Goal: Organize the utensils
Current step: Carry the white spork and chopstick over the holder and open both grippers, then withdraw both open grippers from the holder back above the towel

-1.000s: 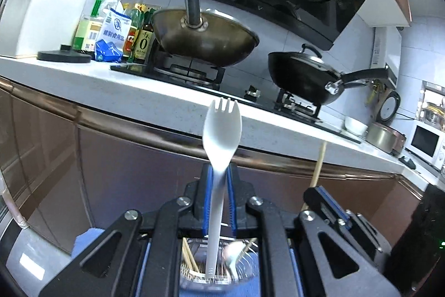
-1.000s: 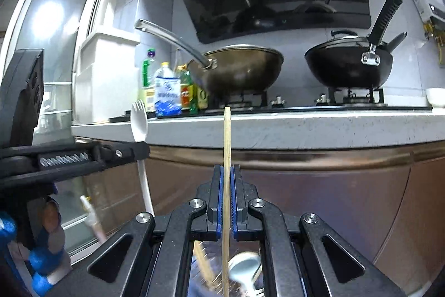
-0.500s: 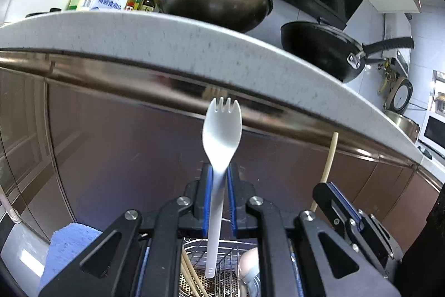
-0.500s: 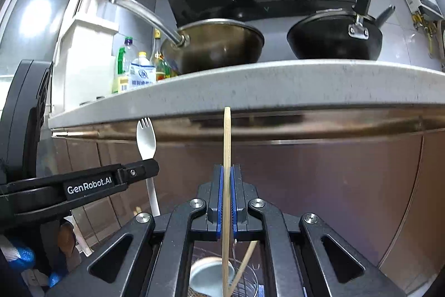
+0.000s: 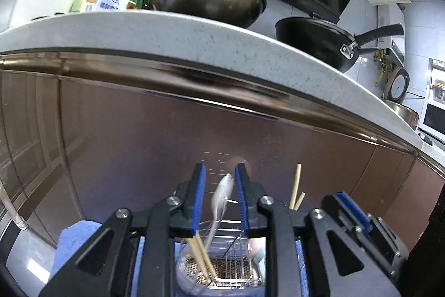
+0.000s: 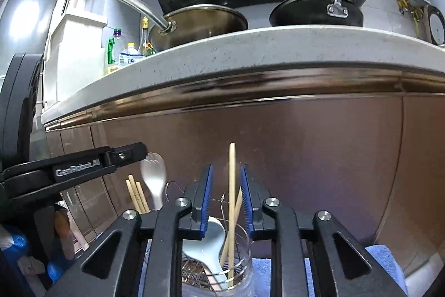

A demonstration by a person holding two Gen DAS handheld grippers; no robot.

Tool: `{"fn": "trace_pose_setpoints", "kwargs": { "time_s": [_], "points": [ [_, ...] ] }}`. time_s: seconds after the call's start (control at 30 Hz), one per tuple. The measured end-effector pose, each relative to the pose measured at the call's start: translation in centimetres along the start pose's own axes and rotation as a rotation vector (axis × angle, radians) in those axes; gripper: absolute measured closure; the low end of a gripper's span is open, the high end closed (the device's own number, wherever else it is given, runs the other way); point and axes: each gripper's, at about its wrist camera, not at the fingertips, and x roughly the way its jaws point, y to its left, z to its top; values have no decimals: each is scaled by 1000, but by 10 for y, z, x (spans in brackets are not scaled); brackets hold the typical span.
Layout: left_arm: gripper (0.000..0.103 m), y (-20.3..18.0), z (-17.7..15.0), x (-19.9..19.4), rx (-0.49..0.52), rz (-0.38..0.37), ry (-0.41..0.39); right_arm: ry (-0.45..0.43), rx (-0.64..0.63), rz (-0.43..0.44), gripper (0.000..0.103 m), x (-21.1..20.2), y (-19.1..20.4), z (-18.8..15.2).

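Both grippers are letting go over the utensil holder [image 6: 244, 273] below them. Between the right gripper [image 6: 226, 194]'s opening jaws a wooden chopstick [image 6: 231, 185] stands free of the pads, its lower end already down in the holder beside a pale blue spoon [image 6: 208, 241]. Left of it, the left gripper [image 5: 219, 199] opens too, and the blurred white spork [image 5: 221, 196] tilts loose between its pads, above more chopsticks [image 5: 201, 255]. The step in hand looks like the drop-off; next, each hand probably needs to lift clear without snagging the upright handles. On the left gripper's side arm, "GenRobot.AI" [image 6: 77, 168] reads clearly. Farther off, bottle labels [image 5: 111, 0] on the counter [image 5: 194, 41] are unreadable.
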Motion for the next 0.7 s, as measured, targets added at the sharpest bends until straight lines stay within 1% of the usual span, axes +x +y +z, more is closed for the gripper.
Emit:
{"fn": "trace_pose_setpoints", "kwargs": {
  "time_s": [0.1,0.23,0.33,0.4,0.43,0.47,0.63,0.7],
  "points": [
    [82,6,1,-17,-11,3,5,7,2,-14,82,-13,-1,5],
    [81,11,2,-46,-16,14,13,41,10,-34,81,-33,1,10],
    [81,16,1,-74,-21,27,22,70,4,-47,77,-51,6,12],
    [78,17,-1,-93,-22,40,32,89,6,-51,74,-61,9,13],
    [74,18,-2,-99,-22,42,37,100,8,-55,74,-67,11,13],
    [72,18,-5,-110,-20,50,43,110,10,-60,74,-74,14,13],
    [71,12,-18,-155,34,86,53,140,16,-60,74,-108,27,14],
    [71,9,-24,-176,45,88,61,147,16,-65,70,-125,32,13]
  ]
}}
